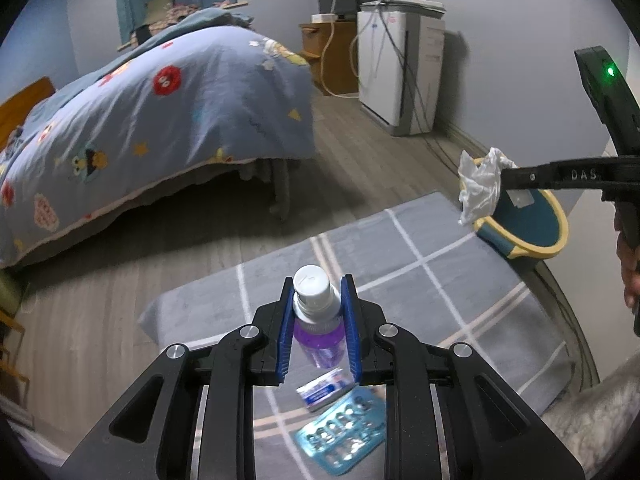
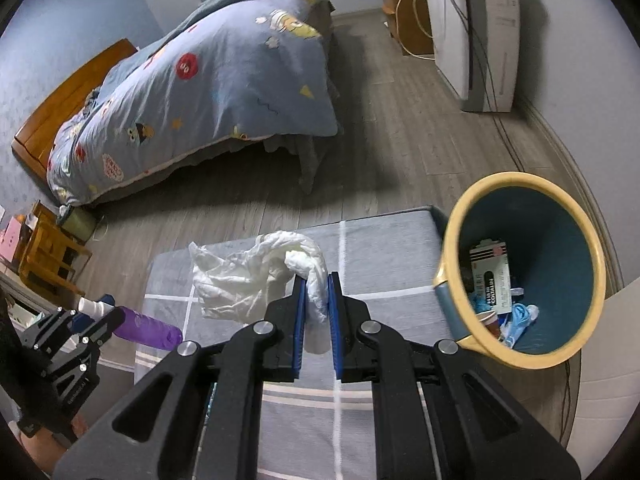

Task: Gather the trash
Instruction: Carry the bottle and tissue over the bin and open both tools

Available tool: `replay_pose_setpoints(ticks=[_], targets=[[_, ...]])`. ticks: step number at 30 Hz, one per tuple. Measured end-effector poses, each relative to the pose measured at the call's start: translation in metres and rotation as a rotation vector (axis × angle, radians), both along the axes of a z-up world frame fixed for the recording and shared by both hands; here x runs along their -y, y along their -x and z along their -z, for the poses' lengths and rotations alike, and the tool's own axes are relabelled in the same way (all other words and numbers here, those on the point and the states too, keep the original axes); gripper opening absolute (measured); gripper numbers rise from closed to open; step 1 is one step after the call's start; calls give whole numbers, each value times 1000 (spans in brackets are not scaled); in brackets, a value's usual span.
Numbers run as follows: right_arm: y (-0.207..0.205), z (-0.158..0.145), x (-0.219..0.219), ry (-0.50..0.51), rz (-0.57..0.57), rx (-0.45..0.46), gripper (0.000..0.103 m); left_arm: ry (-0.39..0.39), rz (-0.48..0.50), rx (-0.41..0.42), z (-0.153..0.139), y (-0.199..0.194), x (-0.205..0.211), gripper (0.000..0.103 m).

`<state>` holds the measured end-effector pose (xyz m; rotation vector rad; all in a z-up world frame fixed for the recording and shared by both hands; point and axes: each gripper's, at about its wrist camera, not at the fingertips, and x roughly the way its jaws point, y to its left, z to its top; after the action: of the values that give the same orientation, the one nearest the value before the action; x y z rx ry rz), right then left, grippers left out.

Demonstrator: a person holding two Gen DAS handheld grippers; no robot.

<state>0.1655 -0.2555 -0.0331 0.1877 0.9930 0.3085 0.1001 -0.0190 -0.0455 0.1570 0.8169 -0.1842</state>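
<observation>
A crumpled white tissue [image 2: 256, 276] hangs pinched between the nearly closed blue pads of the right gripper [image 2: 317, 300], held above the grey checked rug [image 2: 384, 256] near the yellow-rimmed blue bin [image 2: 452, 240], which already has packaging inside. The left gripper [image 1: 318, 308] is clamped on a purple bottle [image 1: 318, 320] with a white cap, also lifted off the rug. Below it lie a blister pack [image 1: 340, 436] and a small wrapper [image 1: 320, 390]. A bed with a patterned blue quilt [image 1: 160, 120] stands beyond.
</observation>
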Motion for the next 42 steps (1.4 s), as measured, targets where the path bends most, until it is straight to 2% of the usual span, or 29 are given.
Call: replay_pose_setpoints(ticks=[5,11,14,20,24,27,31,36,42], targets=[[-1,0,20,-1,18,-6,11,13,42,-11,3,-1,24,24],[1,-2,37,114,25,18,11,1,98,-34,10,4,51,24],[1,-3,50,108,38,18,11,13,108,-55,12,3,61,24],[0,-21,86,132,51,57,11,1,133,-58,7,-5,85,24],[-2,-28,121,129,82,72,11,42,162,-73,3,-18,113,24],[-5,-26,152,169,130,68,11,69,195,-74,-1,-28,140,24],[-12,-11,193,187,202,29,11,81,259,-77,-6,-43,182,24],[-21,24,242,122,327,-64,11,78,339,-60,-10,-60,233,24],[-30,62,257,80,383,-168,11,39,388,-41,4,-79,279,24]])
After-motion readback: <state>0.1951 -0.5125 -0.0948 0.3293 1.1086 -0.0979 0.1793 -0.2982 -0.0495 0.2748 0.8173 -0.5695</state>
